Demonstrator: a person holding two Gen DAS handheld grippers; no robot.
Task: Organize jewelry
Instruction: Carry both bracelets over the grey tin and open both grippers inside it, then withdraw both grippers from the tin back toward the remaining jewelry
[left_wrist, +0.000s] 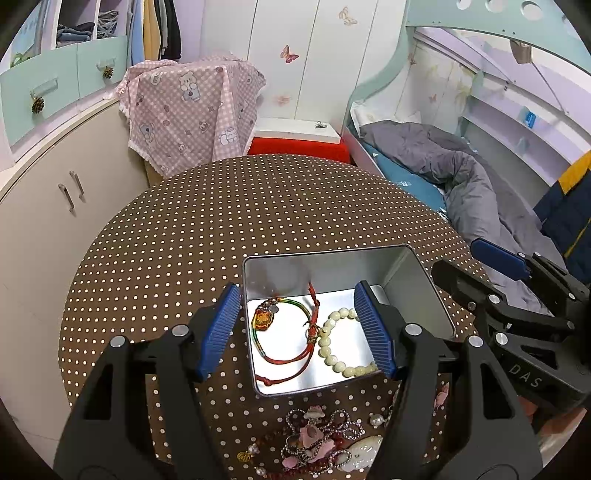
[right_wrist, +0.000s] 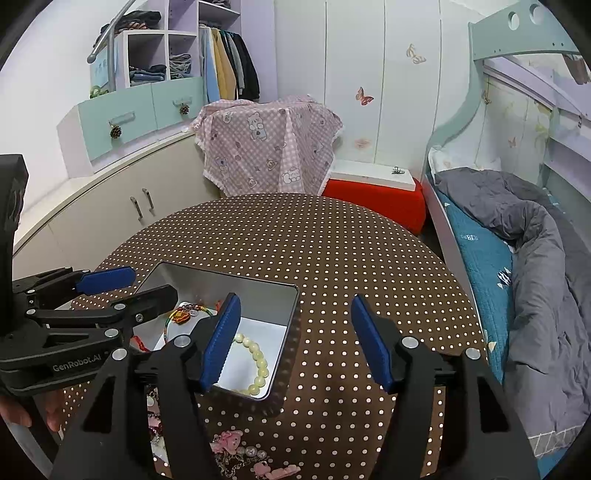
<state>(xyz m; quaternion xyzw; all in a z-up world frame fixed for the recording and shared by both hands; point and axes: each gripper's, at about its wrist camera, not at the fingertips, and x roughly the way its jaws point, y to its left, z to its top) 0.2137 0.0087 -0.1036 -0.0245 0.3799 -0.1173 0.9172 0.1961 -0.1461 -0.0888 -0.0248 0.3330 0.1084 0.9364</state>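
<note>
An open silver tin box (left_wrist: 417, 291) (right_wrist: 288, 310) stands on the polka-dot table. Inside lie a red and green cord bracelet with an orange charm (left_wrist: 284, 332) (right_wrist: 181, 314) and a cream bead bracelet (left_wrist: 334, 343) (right_wrist: 255, 358). A pile of pink, pearl and rhinestone jewelry (left_wrist: 317, 439) (right_wrist: 236, 454) lies on the cloth in front of the box. My left gripper (left_wrist: 301, 328) is open and empty, hovering over the box. My right gripper (right_wrist: 295, 339) is open and empty over the box's right edge; it also shows in the left wrist view (left_wrist: 480, 266).
The round table (left_wrist: 221, 229) (right_wrist: 332, 240) has a brown dotted cloth. Behind it are a chair draped in pink cloth (left_wrist: 192, 110), a red stool with a white box (left_wrist: 299, 142), cabinets at left and a bed (right_wrist: 517, 258) at right.
</note>
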